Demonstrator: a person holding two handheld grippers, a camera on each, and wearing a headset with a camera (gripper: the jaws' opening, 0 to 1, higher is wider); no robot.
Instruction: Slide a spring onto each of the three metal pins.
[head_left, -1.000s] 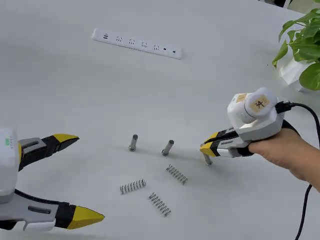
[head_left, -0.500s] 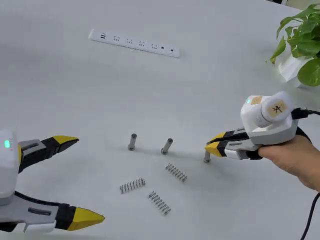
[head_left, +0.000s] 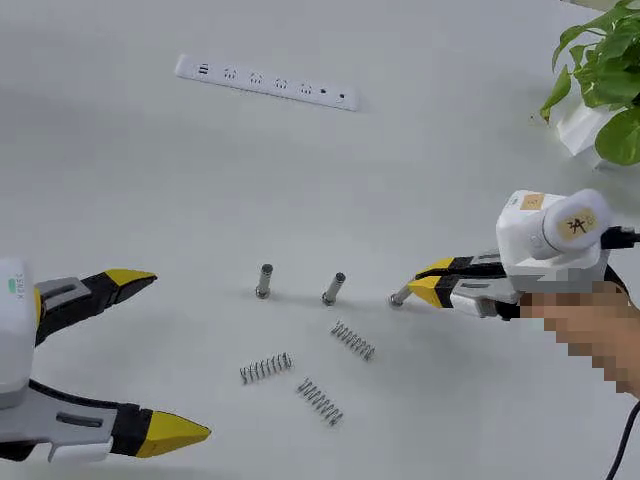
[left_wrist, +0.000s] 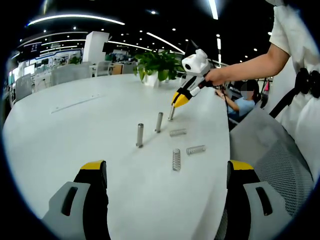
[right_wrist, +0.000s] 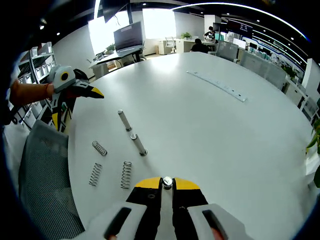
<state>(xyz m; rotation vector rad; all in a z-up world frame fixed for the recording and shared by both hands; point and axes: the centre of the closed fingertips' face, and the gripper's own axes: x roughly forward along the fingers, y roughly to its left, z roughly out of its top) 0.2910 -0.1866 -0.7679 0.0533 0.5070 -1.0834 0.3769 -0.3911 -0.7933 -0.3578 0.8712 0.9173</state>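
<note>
Steel pin (head_left: 400, 296) tilted, clenched at its head by right gripper (head_left: 425, 283) | left gripper (head_left: 180, 355) spread wide, holding nothing | springs (head_left: 352, 341) likely light, squashy (apt to roll): pinch mid-coil, gently

The left gripper (head_left: 175, 355) sits low at the near left and points to the right. Its yellow-tipped jaws are spread wide with nothing between them. The right gripper (head_left: 424, 289) is held in the right hand (head_left: 585, 322), which wraps the grip from behind. It points left with its nose tipped slightly down, and its jaws are closed on the top of a leaning pin (head_left: 400, 297). The bare right forearm (left_wrist: 245, 67) stretches out behind it.
</note>
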